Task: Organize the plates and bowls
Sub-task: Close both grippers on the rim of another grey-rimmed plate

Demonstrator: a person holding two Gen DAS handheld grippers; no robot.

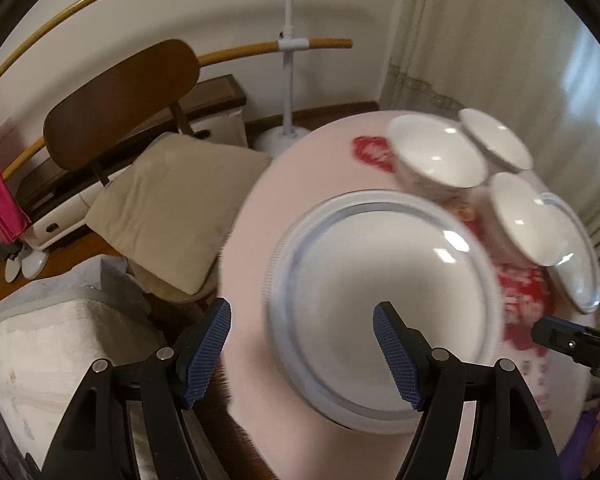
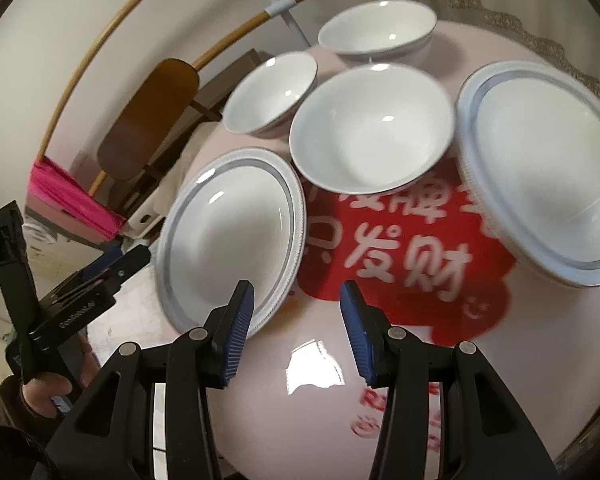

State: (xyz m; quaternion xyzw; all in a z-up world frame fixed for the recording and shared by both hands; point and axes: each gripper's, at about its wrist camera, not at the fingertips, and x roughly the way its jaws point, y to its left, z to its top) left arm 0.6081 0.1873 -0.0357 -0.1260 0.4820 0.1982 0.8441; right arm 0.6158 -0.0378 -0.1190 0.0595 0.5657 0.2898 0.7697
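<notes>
On the round pink table (image 2: 324, 364), three white bowls (image 2: 372, 128) sat toward its far edge, one plate (image 2: 228, 236) at the left edge and another plate (image 2: 548, 172) at the right edge. The left gripper (image 1: 302, 350) hung with jaws well apart above the left plate, gripping nothing. The right gripper (image 2: 298, 330) stood partly open, empty, over the table's near edge.
</notes>
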